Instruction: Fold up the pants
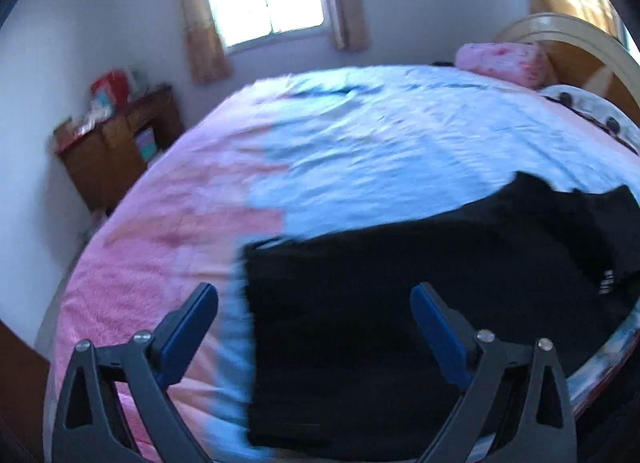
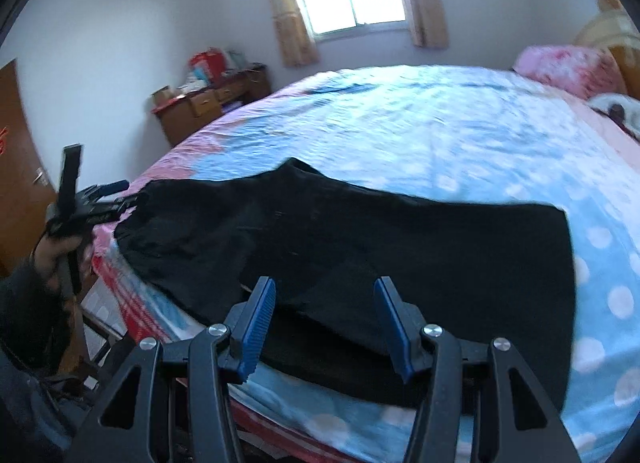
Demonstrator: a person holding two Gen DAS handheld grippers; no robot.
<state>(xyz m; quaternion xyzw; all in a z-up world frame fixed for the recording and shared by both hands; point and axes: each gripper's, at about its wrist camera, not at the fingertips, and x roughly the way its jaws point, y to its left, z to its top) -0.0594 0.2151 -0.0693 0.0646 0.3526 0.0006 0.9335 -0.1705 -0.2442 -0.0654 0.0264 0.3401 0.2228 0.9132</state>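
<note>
Filling most of the room, the bed (image 2: 440, 135) wears a crumpled blue-and-pink dotted sheet. Black pants (image 2: 360, 239) lie flat along the bed's near edge, soft and matte. Above them the left gripper (image 1: 314, 315) holds its blue ribbed fingers wide apart; the right gripper (image 2: 324, 315) hovers half-spread, empty.
</note>
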